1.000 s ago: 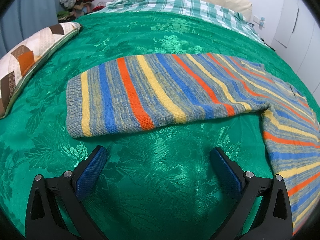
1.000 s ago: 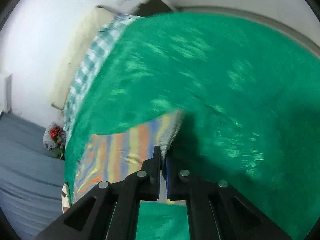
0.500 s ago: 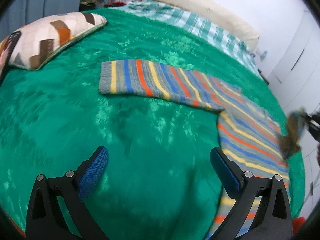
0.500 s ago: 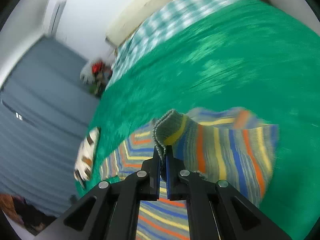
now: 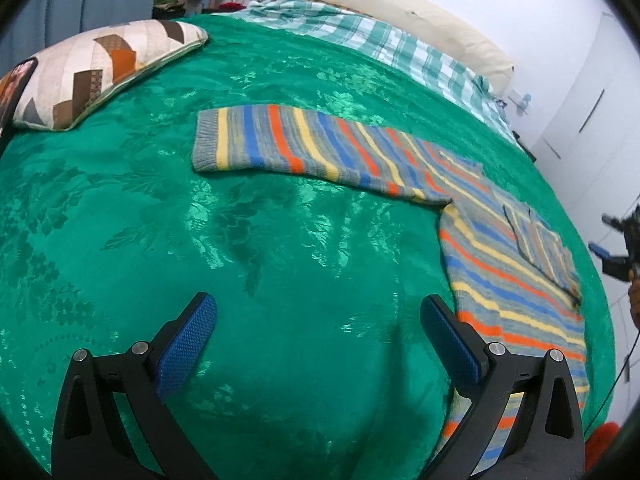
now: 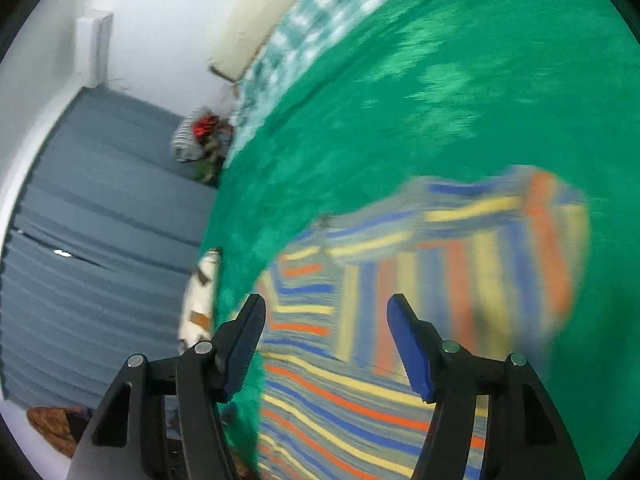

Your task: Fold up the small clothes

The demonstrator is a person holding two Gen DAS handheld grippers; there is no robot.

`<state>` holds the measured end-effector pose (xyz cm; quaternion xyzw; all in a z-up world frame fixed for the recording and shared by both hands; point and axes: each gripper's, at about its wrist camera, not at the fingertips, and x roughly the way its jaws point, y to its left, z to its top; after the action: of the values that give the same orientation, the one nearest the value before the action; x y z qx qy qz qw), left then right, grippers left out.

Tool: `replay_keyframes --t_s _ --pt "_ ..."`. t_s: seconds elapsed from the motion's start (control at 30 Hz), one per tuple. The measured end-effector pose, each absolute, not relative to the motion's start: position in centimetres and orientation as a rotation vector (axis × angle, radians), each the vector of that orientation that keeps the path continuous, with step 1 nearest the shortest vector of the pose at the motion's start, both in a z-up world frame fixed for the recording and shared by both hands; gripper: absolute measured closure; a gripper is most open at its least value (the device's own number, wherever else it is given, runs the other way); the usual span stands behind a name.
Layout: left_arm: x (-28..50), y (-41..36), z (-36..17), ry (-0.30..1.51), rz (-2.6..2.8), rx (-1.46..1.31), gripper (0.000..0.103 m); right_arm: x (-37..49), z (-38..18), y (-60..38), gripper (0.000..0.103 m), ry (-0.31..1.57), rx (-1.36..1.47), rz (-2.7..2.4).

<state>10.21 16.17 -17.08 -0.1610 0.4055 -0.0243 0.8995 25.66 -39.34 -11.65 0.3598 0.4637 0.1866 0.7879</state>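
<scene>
Bright, even light glares off the green bedspread (image 5: 280, 240); right wrist view motion-blurred, both edges fisheye-warped.

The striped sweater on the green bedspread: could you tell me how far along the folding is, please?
Done: one sleeve lies folded across the striped sweater. In hand: nothing; the left gripper and right gripper have open, empty jaws. Left: the other sleeve lies stretched out on the green bedspread, and the body is unfolded.
</scene>
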Motion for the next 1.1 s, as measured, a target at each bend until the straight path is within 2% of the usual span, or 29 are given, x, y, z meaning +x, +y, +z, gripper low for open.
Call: replay_keyframes --t_s 0.1,0.17,0.2,0.23,0.27,0.4,0.5,0.6,0.7,0.9,1.03,1.1 --pt "10.5 15.6 -17.5 0.852 -0.045 -0.305 0.001 24.5 -14.5 -41.0 0.041 1.072 0.81 0.389" --pt "10.5 15.4 -17.7 0.856 -0.041 -0.287 0.001 23.9 -18.4 -41.3 0.043 1.215 0.784 0.286" --pt "10.5 15.3 -17.8 0.858 -0.041 -0.278 0.001 23.9 -19.6 -41.3 0.048 1.254 0.773 0.253" --pt "10.4 15.3 -17.9 0.862 -0.039 -0.269 0.001 23.5 -20.3 -41.7 0.065 1.254 0.772 0.23" --pt "10.3 15.2 -17.9 0.863 -0.035 -0.261 0.001 23.3 -20.0 -42.0 0.067 1.226 0.788 0.232" --pt "10.3 15.2 -18.0 0.861 -0.027 -0.258 0.001 22.7 -16.2 -42.4 0.066 1.081 0.77 0.259" --pt "10.6 14.9 -18.5 0.869 -0.009 -0.238 0.001 23.0 -14.6 -41.6 0.065 1.048 0.711 0.274" --pt "10.7 14.2 -19.0 0.882 0.008 -0.178 0.0 23.2 -15.5 -41.2 0.061 1.071 0.715 0.244" --pt "10.6 13.6 -19.1 0.888 0.02 -0.133 0.0 23.7 -18.7 -40.7 0.057 1.164 0.632 0.097" --pt "10.5 13.9 -19.3 0.892 0.02 -0.14 0.0 20.7 -16.8 -43.6 0.054 1.034 0.685 0.0" --pt "10.6 13.5 -19.4 0.895 0.036 -0.123 0.0 16.7 -13.8 -45.2 0.039 0.952 0.542 -0.089" --pt "10.5 13.5 -19.4 0.895 0.043 -0.126 0.0 14.3 -13.6 -45.9 0.037 0.946 0.468 -0.15"
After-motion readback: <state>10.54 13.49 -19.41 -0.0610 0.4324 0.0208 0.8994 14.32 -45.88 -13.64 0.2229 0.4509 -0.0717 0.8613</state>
